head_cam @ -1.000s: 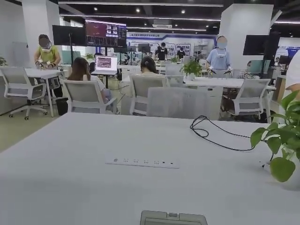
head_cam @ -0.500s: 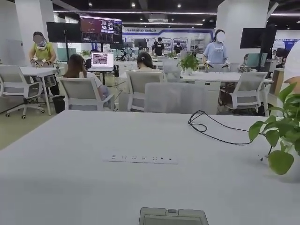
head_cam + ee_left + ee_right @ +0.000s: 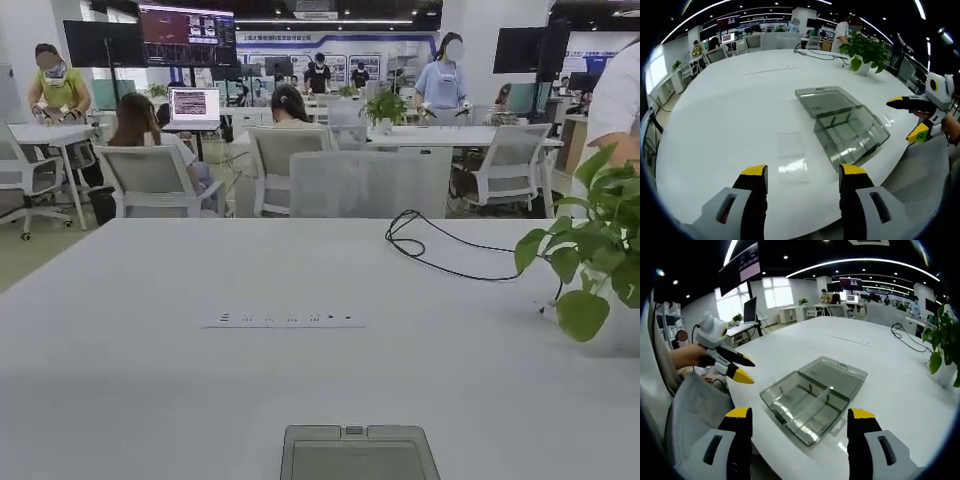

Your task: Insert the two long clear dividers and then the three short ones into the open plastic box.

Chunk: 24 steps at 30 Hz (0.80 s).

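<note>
Left gripper (image 3: 803,172) hangs spread and empty at the white table's (image 3: 730,115) edge. Right gripper (image 3: 799,415) is likewise spread, with the open plastic box (image 3: 805,402) just ahead. Clear dividers (image 3: 792,157), faint and hard to count, lie beside the box, ahead of the left jaws.

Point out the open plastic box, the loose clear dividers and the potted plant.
open plastic box (image 3: 790,397): right gripper view, bare floor of its base.
clear dividers (image 3: 792,160): left gripper view, middle of the flat-lying pieces.
potted plant (image 3: 590,245): head view, leaves near its middle.
</note>
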{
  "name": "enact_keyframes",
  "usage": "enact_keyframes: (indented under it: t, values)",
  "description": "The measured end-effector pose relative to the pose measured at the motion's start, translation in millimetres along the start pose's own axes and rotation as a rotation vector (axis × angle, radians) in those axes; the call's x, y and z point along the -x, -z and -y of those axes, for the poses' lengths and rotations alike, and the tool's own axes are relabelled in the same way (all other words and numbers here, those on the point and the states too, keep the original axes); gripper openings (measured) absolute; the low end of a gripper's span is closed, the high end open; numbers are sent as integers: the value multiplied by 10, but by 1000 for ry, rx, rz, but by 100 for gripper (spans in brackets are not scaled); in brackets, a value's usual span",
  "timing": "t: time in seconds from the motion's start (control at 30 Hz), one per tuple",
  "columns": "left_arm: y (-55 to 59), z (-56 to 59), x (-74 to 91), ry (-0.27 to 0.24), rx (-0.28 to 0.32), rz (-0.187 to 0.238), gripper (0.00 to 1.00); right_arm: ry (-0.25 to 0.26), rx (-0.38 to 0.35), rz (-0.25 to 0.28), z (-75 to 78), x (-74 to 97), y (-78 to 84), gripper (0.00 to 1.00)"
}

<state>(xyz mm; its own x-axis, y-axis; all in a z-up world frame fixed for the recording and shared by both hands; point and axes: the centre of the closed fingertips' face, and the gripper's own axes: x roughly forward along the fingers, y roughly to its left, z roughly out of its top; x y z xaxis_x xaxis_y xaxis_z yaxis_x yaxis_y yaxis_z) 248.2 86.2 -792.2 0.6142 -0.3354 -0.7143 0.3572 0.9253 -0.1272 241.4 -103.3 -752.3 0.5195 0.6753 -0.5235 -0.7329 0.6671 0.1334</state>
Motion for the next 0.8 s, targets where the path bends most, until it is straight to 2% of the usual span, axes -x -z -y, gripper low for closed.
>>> enact_keyframes:
  t: [0.1, 0.27, 0.3, 0.43, 0.57, 0.8]
  values:
    - [33, -28, -92, -8, -17, -36, 55, 1, 7, -19, 16, -20, 36, 78]
    - [85, -46, -238, -1, -25, -78, 52, 8, -7, -18, 54, -34, 40, 78]
    - [94, -52, -258, -1, -23, -84, 51, 8, -10, -18, 59, -36, 40, 78]
    - [95, -75, -358, 23, 54, -84, 49, 13, -21, -21, 96, -42, 48, 78]
    - [131, -149, -413, -3, 29, -108, 47, 20, -35, -22, 132, -40, 63, 78]
    - [233, -191, -485, -15, 28, -149, 42, 34, -62, -22, 188, -47, 92, 77]
